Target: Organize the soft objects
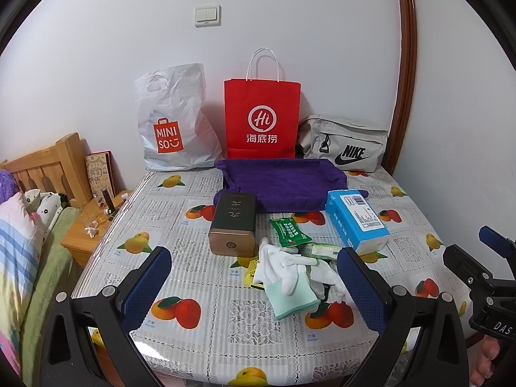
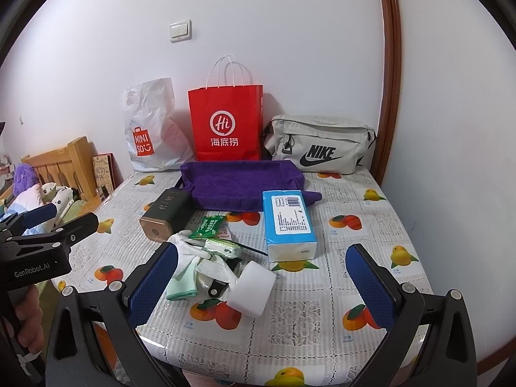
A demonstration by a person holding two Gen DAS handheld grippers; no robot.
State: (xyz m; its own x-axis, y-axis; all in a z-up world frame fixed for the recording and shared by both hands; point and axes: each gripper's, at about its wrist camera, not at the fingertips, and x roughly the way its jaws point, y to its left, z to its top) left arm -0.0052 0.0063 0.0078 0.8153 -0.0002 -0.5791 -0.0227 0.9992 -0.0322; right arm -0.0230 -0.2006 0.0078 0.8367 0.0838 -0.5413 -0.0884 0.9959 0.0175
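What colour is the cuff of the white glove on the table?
Pale mint green; the glove cuff shows best in the left wrist view.

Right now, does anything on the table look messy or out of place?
Yes. The white gloves, green packet and white roll lie in a loose heap in front of the purple tray, which holds nothing visible. The dark tin lies on its side.

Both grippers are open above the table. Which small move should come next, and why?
Probably lower the open right gripper onto the white sponge. It lies loose, nearest between its fingers, and the purple cloth tray behind looks empty.
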